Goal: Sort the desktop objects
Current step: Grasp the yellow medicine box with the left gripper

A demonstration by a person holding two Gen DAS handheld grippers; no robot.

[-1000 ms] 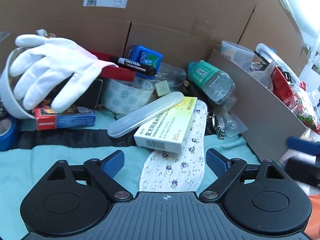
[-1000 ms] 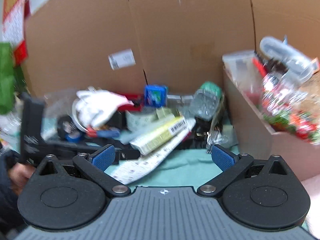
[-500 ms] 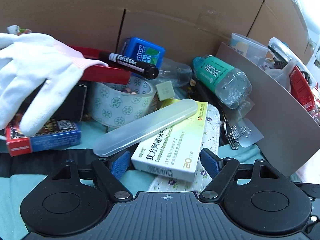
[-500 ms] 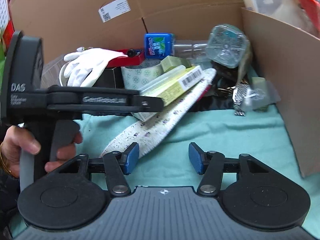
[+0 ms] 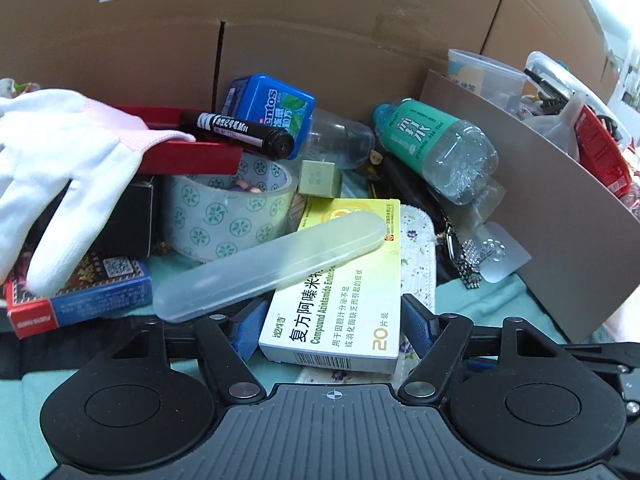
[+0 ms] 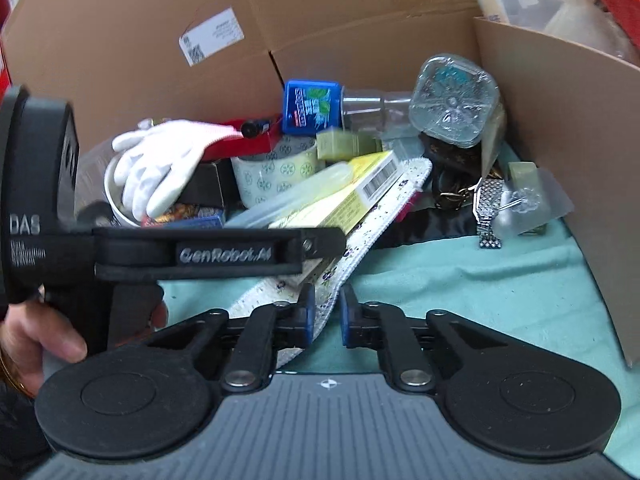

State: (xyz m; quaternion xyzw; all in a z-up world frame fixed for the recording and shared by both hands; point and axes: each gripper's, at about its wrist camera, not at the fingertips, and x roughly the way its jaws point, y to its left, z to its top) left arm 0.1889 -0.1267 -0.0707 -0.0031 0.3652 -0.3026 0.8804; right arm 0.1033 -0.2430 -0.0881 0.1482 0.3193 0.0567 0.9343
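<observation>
A yellow-and-white medicine box lies on a floral insole, with a frosted plastic case resting across it. My left gripper straddles the box's near end. Its jaws are closing and the blue pads touch both long sides. In the right wrist view the insole slants out from under the box toward me. My right gripper sits at the insole's near end, jaws closing to a narrow gap with the insole's edge pinched between them. The left gripper's finger crosses this view.
Behind the box are a patterned tape roll, white glove, black marker, blue mint box and green-labelled bottle. A cardboard divider walls the right. A metal watch lies on the teal cloth.
My left gripper moved forward until its jaws flank the medicine box, and they narrowed. My right gripper dropped toward the insole's near end and its jaws went from wide to nearly shut.
</observation>
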